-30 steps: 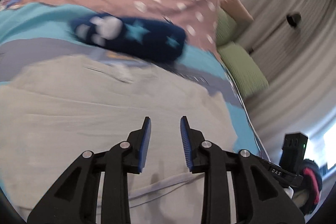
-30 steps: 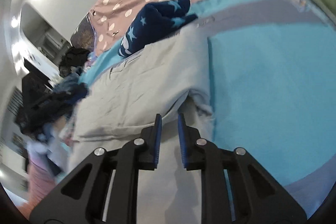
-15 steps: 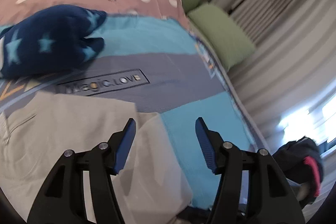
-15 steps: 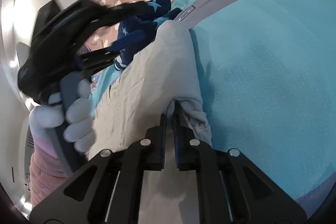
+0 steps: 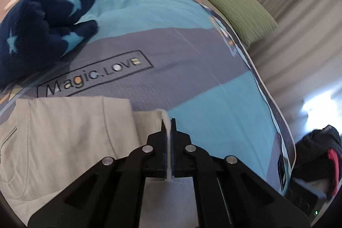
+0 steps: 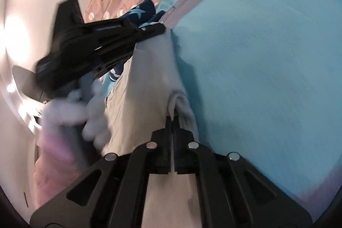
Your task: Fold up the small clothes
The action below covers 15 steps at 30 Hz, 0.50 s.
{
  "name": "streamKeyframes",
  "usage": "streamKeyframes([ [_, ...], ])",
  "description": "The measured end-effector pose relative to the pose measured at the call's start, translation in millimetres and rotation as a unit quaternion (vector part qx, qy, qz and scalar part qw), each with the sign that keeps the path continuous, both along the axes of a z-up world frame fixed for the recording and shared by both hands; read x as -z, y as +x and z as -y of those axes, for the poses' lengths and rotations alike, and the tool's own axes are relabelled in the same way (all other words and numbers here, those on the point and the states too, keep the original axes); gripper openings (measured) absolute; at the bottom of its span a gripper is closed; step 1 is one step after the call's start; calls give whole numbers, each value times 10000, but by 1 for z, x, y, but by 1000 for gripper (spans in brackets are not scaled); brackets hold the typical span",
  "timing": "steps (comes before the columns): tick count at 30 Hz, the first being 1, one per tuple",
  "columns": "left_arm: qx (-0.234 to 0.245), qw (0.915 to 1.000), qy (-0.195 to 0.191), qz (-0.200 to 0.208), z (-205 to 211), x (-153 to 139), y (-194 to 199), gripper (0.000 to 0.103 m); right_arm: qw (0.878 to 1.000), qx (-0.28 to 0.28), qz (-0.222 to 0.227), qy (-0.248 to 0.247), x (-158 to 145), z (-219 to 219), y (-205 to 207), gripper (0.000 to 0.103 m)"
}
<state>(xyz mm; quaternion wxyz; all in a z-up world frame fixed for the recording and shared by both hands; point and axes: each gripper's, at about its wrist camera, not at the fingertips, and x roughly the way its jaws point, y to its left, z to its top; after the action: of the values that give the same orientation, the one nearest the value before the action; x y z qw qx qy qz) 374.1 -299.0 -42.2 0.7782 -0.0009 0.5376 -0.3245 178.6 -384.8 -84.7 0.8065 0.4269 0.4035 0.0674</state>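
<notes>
Pale beige cotton garment (image 5: 70, 131) spread flat on the blue-and-grey striped bedspread (image 5: 192, 87), at 8 o'clock in the left wrist view. Left claw (image 5: 170, 121) just closed, now clamped on a pinched-up edge of the fabric at its far corner. Right claw (image 6: 172, 119) also pinched tight on a raised edge of the same garment, nearer corner. Left claw (image 6: 154, 30) seen at 10 o'clock in the right wrist view. Dark navy fleece bundle with light-blue stars (image 5: 40, 29) at 10 o'clock, apparently already folded. Judged early: both corners gripped, fold itself not yet made.
</notes>
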Motion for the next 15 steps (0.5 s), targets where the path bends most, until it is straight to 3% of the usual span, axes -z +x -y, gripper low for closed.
streamKeyframes([
  [4, -113, 9998, -107, 83, 4, 8, 2, 2, 9995, 113, -14, -311, -4, 9, -31, 0],
  [8, -112, 9992, -355, 134, 5, 2, -2, 4, 9980, -103, 62, -617, -11, 12, -26, 2],
  [10, -73, 9989, -372, 262, 3, -11, -5, 19, 9936, -384, 258, -1033, -22, 2, -10, 3],
  [11, -45, 9985, -383, 378, 1, -20, -8, 21, 9903, -468, 324, -1266, -29, -4, -1, 9],
  [15, 5, 9954, -528, 798, -22, -59, -20, 37, 9892, -423, 444, -1330, -36, -8, 26, 26],
])
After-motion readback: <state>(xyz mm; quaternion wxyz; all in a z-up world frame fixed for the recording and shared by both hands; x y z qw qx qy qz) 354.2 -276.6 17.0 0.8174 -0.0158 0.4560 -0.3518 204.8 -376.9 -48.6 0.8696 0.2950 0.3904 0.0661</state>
